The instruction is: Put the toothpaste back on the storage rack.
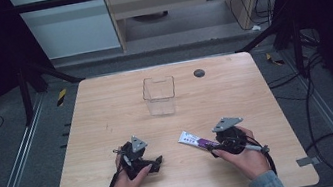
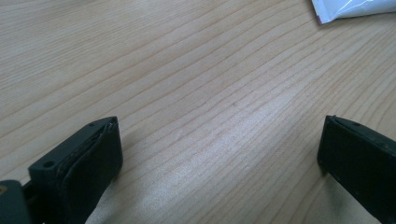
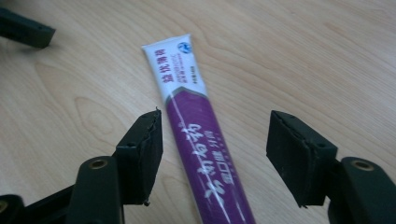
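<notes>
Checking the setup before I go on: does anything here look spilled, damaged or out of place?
Nothing stands out. The toothpaste tube lies flat and intact on the table, between the right tool's open jaws, untouched. The clear container stands upright. The left tool is open over bare wood.

The tabletop (image 1: 106, 108) is of light wood with a clear grain and rounded corners. A transparent plastic container (image 1: 159, 95) stands upright on it, toward the far edge. A small dark round disc (image 1: 198, 72) lies near the container, to its right and slightly farther away. A purple and white tube (image 1: 197, 141) lies flat, well apart from the container, toward the near edge and a little to its right.
</notes>
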`<state>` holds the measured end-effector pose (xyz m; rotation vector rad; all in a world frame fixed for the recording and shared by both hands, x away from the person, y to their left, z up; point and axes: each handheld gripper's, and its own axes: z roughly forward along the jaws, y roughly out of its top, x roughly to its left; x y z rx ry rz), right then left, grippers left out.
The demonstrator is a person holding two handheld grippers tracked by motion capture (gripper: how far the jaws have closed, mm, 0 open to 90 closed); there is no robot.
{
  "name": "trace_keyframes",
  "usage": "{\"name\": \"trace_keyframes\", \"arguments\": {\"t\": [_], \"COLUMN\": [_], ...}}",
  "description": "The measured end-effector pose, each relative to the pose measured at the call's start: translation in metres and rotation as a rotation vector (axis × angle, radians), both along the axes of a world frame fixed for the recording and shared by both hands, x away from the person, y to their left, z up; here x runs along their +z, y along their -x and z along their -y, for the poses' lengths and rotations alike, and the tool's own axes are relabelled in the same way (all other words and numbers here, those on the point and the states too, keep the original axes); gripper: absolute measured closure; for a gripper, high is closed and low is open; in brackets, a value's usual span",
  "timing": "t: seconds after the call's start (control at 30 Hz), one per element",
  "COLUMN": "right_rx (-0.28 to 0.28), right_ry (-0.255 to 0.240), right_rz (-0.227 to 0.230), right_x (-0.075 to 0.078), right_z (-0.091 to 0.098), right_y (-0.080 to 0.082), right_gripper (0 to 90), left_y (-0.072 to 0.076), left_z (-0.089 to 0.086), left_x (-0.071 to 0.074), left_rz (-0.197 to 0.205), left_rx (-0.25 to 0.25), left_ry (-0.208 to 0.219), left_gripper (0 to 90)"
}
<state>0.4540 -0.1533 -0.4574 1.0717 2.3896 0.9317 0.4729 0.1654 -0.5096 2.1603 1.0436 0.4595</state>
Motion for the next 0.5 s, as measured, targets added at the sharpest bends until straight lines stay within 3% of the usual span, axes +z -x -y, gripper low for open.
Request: {"name": "trace_keyframes", "arguments": {"t": [0.5], "right_rx": [0.09], "right_ry": [0.081], "right_rz": [-0.065], "right_x": [0.016], "right_z": [-0.033], "right_y": [-0.015], "right_gripper": [41.1], "left_y": [0.0], "left_z": [0.0], "left_x": [0.0], "left_rz": [0.0], "left_rx": [0.0], "left_ry": [0.003], "left_gripper": [0.0]}}
